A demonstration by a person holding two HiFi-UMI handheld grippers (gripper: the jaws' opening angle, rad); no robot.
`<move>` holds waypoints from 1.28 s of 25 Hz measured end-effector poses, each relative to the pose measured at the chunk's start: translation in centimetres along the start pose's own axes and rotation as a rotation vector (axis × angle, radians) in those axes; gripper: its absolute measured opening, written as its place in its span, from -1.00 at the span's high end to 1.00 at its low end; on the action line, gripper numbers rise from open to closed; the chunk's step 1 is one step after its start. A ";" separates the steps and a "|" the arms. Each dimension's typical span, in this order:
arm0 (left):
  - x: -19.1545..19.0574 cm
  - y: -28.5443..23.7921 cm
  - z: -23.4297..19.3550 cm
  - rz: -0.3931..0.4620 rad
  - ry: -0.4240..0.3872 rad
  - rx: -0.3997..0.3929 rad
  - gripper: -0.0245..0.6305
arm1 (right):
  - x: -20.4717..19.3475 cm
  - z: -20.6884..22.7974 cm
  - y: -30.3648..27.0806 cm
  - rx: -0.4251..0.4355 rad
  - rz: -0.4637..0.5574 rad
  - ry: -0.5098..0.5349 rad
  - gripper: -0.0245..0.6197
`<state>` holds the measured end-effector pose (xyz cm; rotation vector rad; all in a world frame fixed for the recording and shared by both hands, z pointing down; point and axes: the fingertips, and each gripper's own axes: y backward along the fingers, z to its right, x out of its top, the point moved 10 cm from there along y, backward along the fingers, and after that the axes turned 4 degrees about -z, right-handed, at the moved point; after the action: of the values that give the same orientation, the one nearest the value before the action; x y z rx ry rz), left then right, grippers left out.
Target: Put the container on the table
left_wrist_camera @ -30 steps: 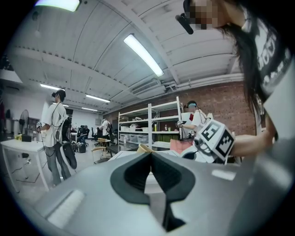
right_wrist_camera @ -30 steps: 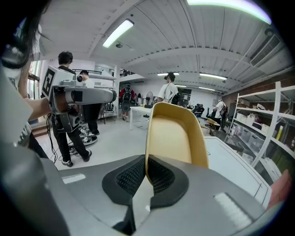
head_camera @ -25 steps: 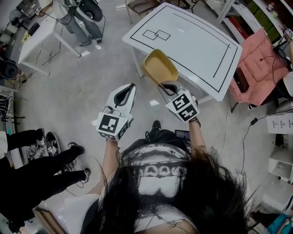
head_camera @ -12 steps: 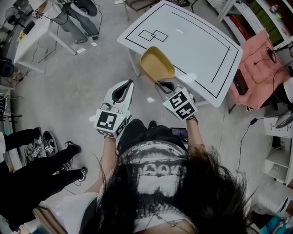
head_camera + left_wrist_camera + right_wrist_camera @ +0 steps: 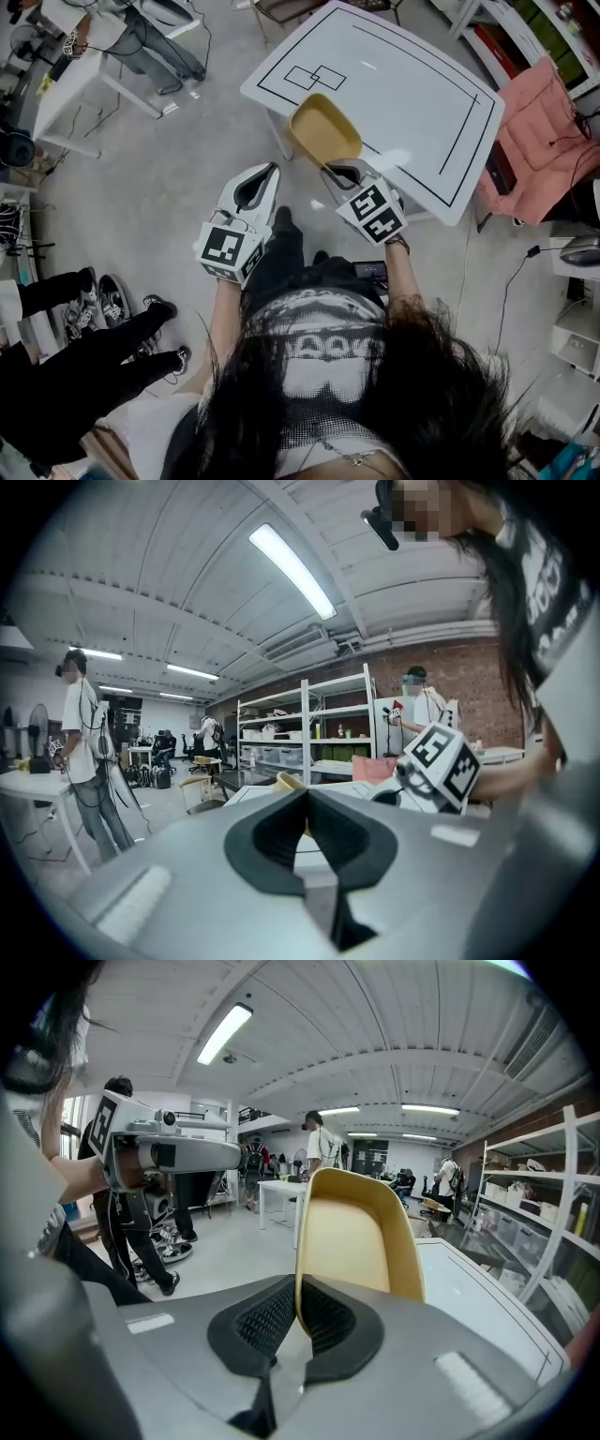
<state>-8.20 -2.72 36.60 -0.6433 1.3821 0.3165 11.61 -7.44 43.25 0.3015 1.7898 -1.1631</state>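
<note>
A tan rounded container (image 5: 324, 131) hangs in the air just off the near edge of the white table (image 5: 412, 84). My right gripper (image 5: 339, 174) is shut on its near rim; in the right gripper view the container (image 5: 356, 1232) stands up tilted between the jaws of the right gripper (image 5: 295, 1314), its hollow facing right. My left gripper (image 5: 255, 186) is held beside it to the left, shut and holding nothing, and its jaws meet in the left gripper view (image 5: 307, 810), where the container's rim (image 5: 287, 782) peeks behind.
The table top carries black taped outlines, with two small rectangles (image 5: 315, 77) at its far left. A pink-draped chair (image 5: 534, 131) stands right of the table. A second white table (image 5: 84, 75) and a person (image 5: 141, 37) are far left; another person's legs and shoes (image 5: 103, 309) are near left.
The table has drawn slightly nearer in the head view as the person steps forward. The container stays held in the right gripper, now closer over the table's edge.
</note>
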 end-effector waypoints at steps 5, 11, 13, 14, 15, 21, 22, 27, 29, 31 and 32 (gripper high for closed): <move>-0.3 -2.1 -2.7 -0.004 0.006 -0.025 0.93 | 0.6 1.6 -2.3 -0.011 -0.022 -0.015 0.87; -0.6 -6.3 -8.2 -0.002 0.008 -0.072 0.93 | 2.4 4.7 -6.6 -0.042 -0.064 -0.036 0.87; -0.2 -8.0 -10.6 0.003 0.002 -0.094 0.93 | 3.5 6.2 -8.5 -0.057 -0.083 -0.044 0.87; 0.0 -8.8 -11.9 0.004 -0.002 -0.106 0.93 | 4.1 7.0 -9.5 -0.066 -0.092 -0.048 0.87; 0.3 -9.5 -13.2 0.005 -0.006 -0.118 0.93 | 4.7 7.8 -10.5 -0.074 -0.100 -0.053 0.87; 1.3 -13.4 -20.2 0.016 -0.015 -0.168 0.93 | 7.7 12.3 -16.3 -0.125 -0.139 -0.091 0.87; 1.3 -13.8 -21.2 0.019 -0.016 -0.175 0.93 | 8.0 13.0 -17.2 -0.131 -0.146 -0.098 0.87; 1.3 -16.2 -26.0 0.014 -0.019 -0.222 0.93 | 9.5 16.7 -22.2 -0.167 -0.208 -0.129 0.87; 1.4 -17.5 -27.7 0.009 -0.019 -0.243 0.93 | 9.8 18.6 -24.0 -0.184 -0.227 -0.146 0.87; 1.5 -18.5 -29.1 0.008 -0.023 -0.264 0.93 | 9.9 20.2 -25.5 -0.197 -0.249 -0.163 0.87; 1.6 -18.9 -29.7 0.009 -0.026 -0.274 0.93 | 9.9 20.9 -26.3 -0.201 -0.261 -0.173 0.87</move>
<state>-21.14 -35.50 37.88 -0.8557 1.3285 0.5260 1.90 -40.70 48.31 -0.1509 1.8106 -1.1381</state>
